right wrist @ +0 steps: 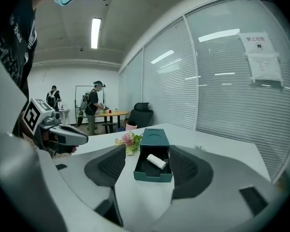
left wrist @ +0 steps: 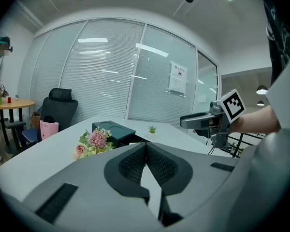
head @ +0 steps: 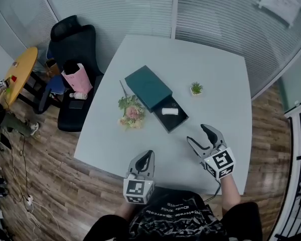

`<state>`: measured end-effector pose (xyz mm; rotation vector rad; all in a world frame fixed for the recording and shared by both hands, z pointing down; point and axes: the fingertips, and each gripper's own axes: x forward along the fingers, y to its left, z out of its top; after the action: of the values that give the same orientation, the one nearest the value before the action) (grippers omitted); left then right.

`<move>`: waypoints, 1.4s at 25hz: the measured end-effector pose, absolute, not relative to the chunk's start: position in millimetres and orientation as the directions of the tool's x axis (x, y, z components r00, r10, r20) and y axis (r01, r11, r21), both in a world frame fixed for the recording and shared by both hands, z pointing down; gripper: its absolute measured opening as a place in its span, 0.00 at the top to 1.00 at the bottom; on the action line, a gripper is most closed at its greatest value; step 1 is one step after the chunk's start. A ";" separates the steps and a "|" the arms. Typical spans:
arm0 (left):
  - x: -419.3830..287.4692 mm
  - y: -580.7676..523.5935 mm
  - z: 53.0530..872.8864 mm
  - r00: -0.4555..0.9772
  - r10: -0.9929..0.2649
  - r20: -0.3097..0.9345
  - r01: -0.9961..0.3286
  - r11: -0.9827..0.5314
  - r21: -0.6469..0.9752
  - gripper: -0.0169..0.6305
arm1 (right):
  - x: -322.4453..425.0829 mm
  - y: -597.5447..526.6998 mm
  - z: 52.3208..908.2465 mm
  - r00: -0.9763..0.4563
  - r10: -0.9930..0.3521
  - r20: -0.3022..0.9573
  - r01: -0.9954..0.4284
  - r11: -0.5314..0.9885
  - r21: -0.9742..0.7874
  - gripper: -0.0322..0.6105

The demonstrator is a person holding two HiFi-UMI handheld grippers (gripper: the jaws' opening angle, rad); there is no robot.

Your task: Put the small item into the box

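Note:
A dark teal box [head: 149,88] lies mid-table with its drawer tray [head: 176,119] pulled out toward me. In the tray rests a small white cylindrical item [head: 169,111]. My right gripper [head: 197,134] hovers near the table's front right, open and holding nothing. In the right gripper view the tray [right wrist: 152,173] and white item [right wrist: 156,161] lie a little ahead of the gripper [right wrist: 147,153], between its spread jaws. My left gripper [head: 149,155] is shut at the front edge, empty. Its pads [left wrist: 133,161] meet in the left gripper view.
A bunch of pink flowers [head: 130,112] lies left of the box, and a small potted plant [head: 196,88] stands to its right. A black office chair [head: 72,44] with a pink bag [head: 76,78] stands off the table's left side. Glass walls with blinds stand behind.

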<state>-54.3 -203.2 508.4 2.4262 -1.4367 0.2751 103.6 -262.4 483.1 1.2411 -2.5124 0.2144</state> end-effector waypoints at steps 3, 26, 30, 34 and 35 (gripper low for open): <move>-52.9 -200.2 507.8 0.488 -0.816 0.310 -0.873 -0.459 0.163 0.95 | 109.1 -245.6 483.0 -0.541 -0.778 0.318 -0.822 0.569 -0.006 0.49; -68.1 -176.3 519.0 0.536 -0.783 0.316 -0.844 -0.507 0.177 0.95 | 112.2 -161.4 534.8 -0.363 -0.858 0.364 -0.930 0.360 -0.080 0.52; -67.2 -170.3 522.9 0.564 -0.758 0.328 -0.825 -0.538 0.176 0.95 | 98.9 -159.9 533.5 -0.358 -0.864 0.354 -0.932 0.357 -0.071 0.63; -69.8 -168.6 526.3 0.570 -0.753 0.329 -0.821 -0.543 0.178 0.95 | 95.0 -157.6 533.7 -0.344 -0.873 0.345 -0.936 0.347 -0.058 0.77; -70.1 -169.2 526.7 0.573 -0.751 0.329 -0.818 -0.548 0.176 0.95 | 96.1 -156.9 534.4 -0.334 -0.876 0.348 -0.939 0.339 -0.049 0.81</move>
<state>-70.1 -169.2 526.7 2.4996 -1.2861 0.3091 96.1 -156.9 534.4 1.6317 -2.3459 0.3522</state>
